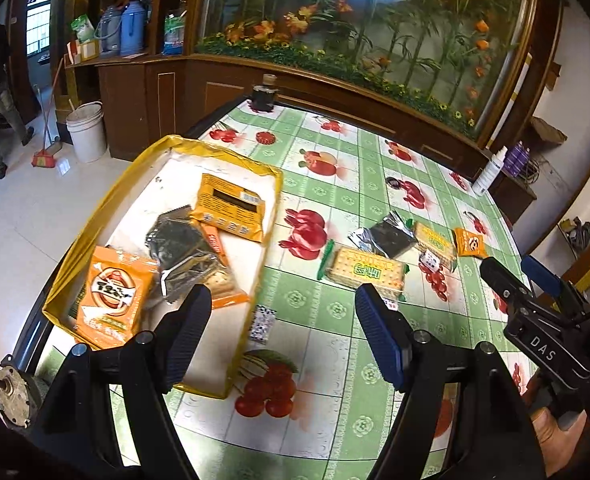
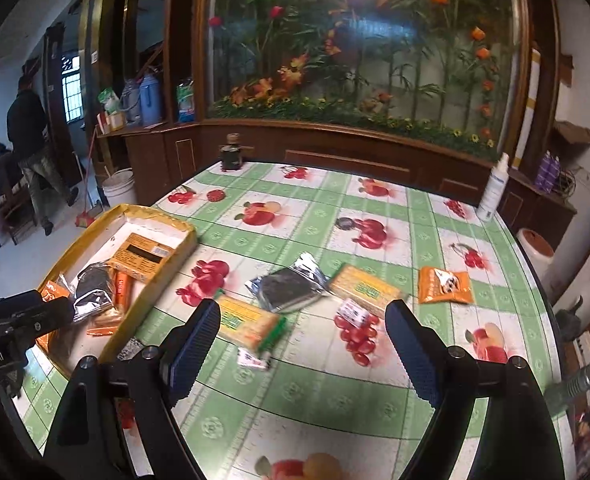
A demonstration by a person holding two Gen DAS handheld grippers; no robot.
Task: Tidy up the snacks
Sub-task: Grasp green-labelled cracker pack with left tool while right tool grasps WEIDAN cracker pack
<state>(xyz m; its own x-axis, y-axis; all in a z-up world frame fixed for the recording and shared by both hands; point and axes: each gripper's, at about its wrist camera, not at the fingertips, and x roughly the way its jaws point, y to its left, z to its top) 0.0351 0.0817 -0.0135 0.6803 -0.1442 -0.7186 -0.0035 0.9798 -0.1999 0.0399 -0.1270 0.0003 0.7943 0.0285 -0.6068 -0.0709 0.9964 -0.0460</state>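
Note:
A yellow-edged box [image 1: 269, 204] [image 2: 157, 272] at the table's left holds several orange and black snack packs [image 1: 231, 204]. On the fruit-print tablecloth lie a yellow cracker pack [image 1: 369, 270] [image 2: 249, 322], a black foil pack [image 1: 387, 234] [image 2: 289, 288], a second cracker pack [image 1: 435, 240] [image 2: 365, 286] and a small orange pack [image 1: 470, 242] [image 2: 445, 285]. My left gripper [image 1: 281, 306] is open and empty above the box's near right corner. My right gripper [image 2: 305, 332] is open and empty above the loose packs; it shows in the left wrist view [image 1: 515, 276].
A dark jar [image 1: 263, 96] [image 2: 231, 156] stands at the table's far edge. A white spray bottle [image 1: 489, 172] [image 2: 493, 188] stands at the far right edge. A wooden cabinet with a plant display runs behind. A white bucket [image 1: 87, 130] and a broom stand on the floor at left.

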